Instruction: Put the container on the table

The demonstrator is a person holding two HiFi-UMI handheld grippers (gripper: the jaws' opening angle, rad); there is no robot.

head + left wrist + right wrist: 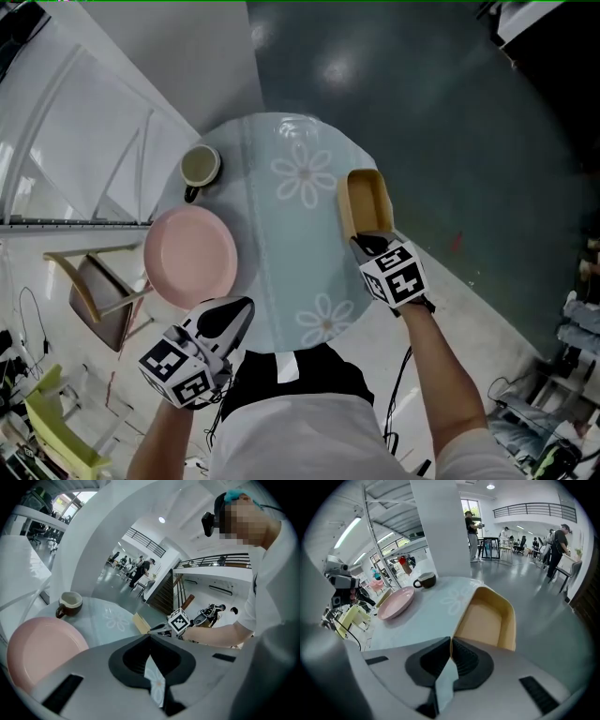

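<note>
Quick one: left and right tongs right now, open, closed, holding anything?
Left tongs: closed, nothing between them.
Right tongs: closed on the near rim of the tan container.

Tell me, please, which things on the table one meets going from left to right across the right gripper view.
pink plate → brown cup → container
</note>
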